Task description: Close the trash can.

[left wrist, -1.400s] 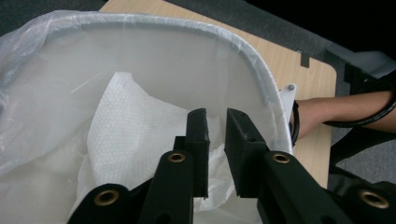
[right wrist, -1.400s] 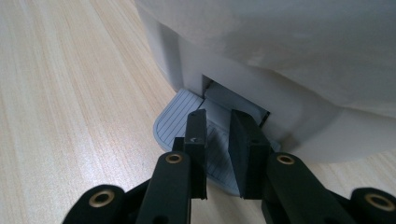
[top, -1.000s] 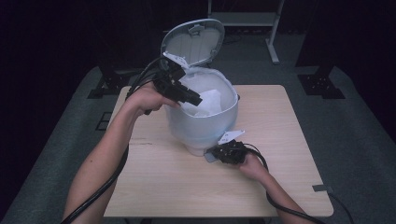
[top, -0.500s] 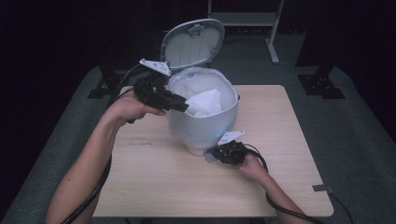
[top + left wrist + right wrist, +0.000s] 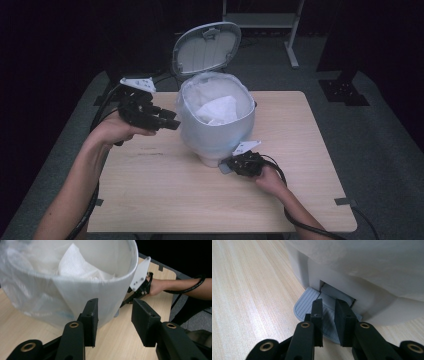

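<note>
The right gripper's (image 5: 329,308) fingers (image 5: 317,315) rest nearly together, tips down on the grey ribbed pedal (image 5: 308,302) at the foot of the white bin (image 5: 217,142); whether they nip anything between them I cannot tell, but they look to be pressing the pedal, and the lid (image 5: 206,47) stands up open behind. The left gripper (image 5: 167,120) hangs just beside the bin's left wall, its fingers (image 5: 91,317) apart with nothing between them; they have just been opening.

The bin sits near the middle of the desk (image 5: 150,200), a thin plastic liner (image 5: 75,293) folded over its rim and draped down the outside, with crumpled white paper (image 5: 217,110) inside.

I'd judge the bin light and hollow, stiff plastic, likely to slide or tip on the smooth wood if shoved. The liner is the soft part: thin, slippery, prone to bunch and tear if pinched hard. A good hold would be where the film doubles over the rim, gathering a fold between the fingers. The pedal wants steady downward pressure, or I'd expect the lid to drop.
</note>
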